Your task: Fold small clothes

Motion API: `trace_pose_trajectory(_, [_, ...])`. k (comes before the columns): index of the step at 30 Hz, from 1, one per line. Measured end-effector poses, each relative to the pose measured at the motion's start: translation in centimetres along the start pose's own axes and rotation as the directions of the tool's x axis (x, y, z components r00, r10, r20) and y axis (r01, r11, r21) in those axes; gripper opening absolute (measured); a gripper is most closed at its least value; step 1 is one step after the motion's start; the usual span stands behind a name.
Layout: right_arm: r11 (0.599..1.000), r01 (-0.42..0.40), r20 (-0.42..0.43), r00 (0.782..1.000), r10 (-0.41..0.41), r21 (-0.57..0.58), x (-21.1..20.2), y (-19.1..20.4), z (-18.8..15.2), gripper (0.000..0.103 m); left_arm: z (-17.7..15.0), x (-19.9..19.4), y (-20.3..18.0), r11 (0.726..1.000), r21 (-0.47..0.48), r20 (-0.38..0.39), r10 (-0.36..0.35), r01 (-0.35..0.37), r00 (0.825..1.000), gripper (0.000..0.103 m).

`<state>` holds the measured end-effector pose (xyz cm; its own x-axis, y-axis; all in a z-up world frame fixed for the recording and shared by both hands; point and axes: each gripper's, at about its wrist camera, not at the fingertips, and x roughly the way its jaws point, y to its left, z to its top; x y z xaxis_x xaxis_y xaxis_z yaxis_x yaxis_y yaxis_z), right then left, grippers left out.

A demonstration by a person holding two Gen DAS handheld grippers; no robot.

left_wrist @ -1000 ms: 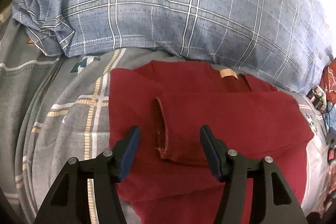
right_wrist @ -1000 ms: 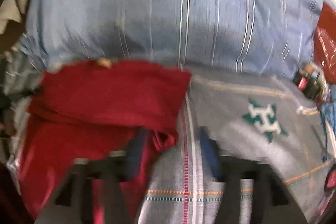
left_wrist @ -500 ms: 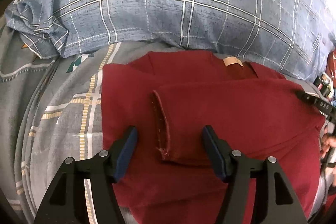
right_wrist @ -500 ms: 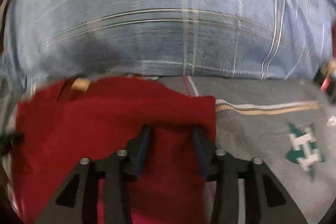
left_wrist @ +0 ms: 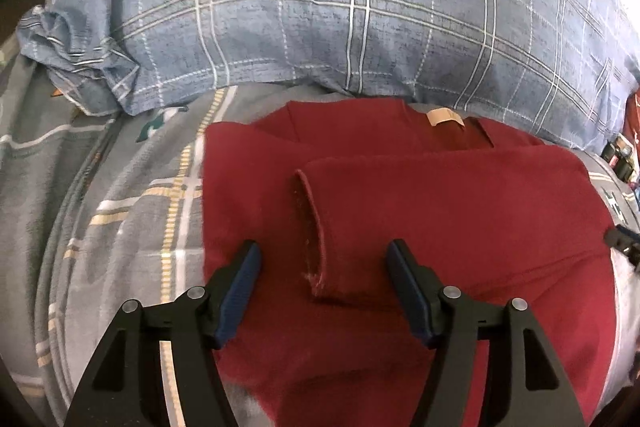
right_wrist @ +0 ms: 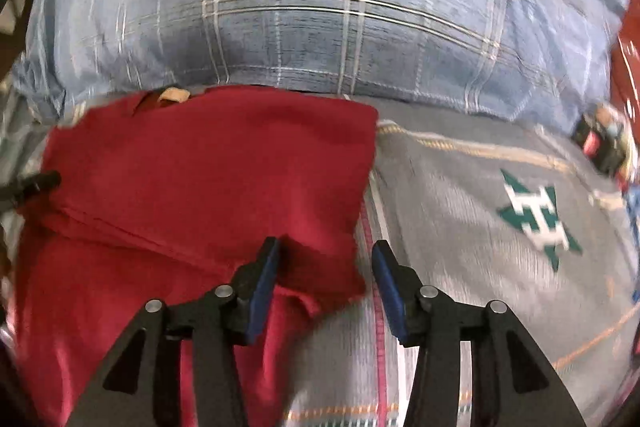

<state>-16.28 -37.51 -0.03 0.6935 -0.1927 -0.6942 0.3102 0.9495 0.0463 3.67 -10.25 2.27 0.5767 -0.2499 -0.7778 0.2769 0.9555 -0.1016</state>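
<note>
Red shirt (left_wrist: 420, 227) flat on the grey bed cover (left_wrist: 120, 219), below the blue check pillow (left_wrist: 340, 7). Tan neck label (left_wrist: 445, 117), no words to read. Left gripper (left_wrist: 323, 259) open over the folded sleeve. Right gripper (right_wrist: 326, 257) just opening, gripping nothing, at the shirt's edge.

Left gripper (left_wrist: 324, 259): matte black plastic arms w/ triangular cutouts, lower centre of frame. Two round silver pivot pins per side. Finger pads (left_wrist: 240, 291) dark blue, ribbed, angled slabs. Right gripper (right_wrist: 326, 253): same build, black arms, triangular cutouts, silver pins, blue pads (right_wrist: 262, 291), bottom centre of frame. No cables or markings visible on either.
</note>
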Motion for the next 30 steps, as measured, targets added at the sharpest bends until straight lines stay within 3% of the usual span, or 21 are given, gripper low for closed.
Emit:
trace_pose_trajectory(6, [0.999, -0.018, 0.100, 0.995, 0.013, 0.044, -1.2, 0.7, 2.2, 0.059, -0.5, -1.0, 0.3, 1.000, -0.028, 0.008, -0.014, 0.014, 1.000, 0.067])
trace_pose_trajectory(8, [0.998, -0.039, 0.084, 0.996, 0.034, 0.058, 0.8, 0.9, 3.5, 0.059, -0.7, -0.7, 0.4, 1.000, -0.023, 0.003, -0.006, 0.006, 1.000, 0.067])
trace_pose_trajectory(11, [0.997, -0.010, -0.045, 0.999, 0.014, 0.079, 5.0, 1.2, 3.6, 0.063, -0.8, -0.6, 0.0, 1.000, -0.001, 0.008, 0.013, -0.013, 1.000, 0.067])
trace_pose_trajectory(12, [0.998, 0.004, -0.002, 1.000, -0.004, 0.068, 4.6, 1.4, 3.6, 0.066, -0.8, -0.6, -0.2, 1.000, 0.006, 0.010, 0.018, -0.018, 1.000, 0.067])
trace_pose_trajectory(14, [0.998, -0.015, -0.035, 0.999, 0.017, 0.058, 3.8, 1.6, 3.3, 0.067, -0.8, -0.8, -0.3, 1.000, 0.011, 0.015, 0.024, -0.025, 1.000, 0.067])
trace_pose_trajectory(17, [0.997, -0.052, -0.021, 0.998, 0.054, 0.063, 1.3, 1.3, 2.0, 0.066, -1.0, -1.5, -0.4, 0.999, 0.010, 0.019, 0.031, -0.031, 0.999, 0.067])
trace_pose_trajectory(22, [0.993, -0.104, -0.027, 0.994, 0.106, 0.052, -2.9, 0.8, -2.0, 0.073, -2.0, -4.1, -0.5, 1.000, -0.015, 0.018, 0.026, -0.025, 1.000, 0.067])
trace_pose_trajectory(30, [0.990, -0.125, -0.048, 0.991, 0.127, 0.059, -5.0, 0.9, -8.1, 0.073, -8.4, -10.5, 1.4, 0.999, -0.048, 0.004, -0.006, 0.006, 1.000, 0.071])
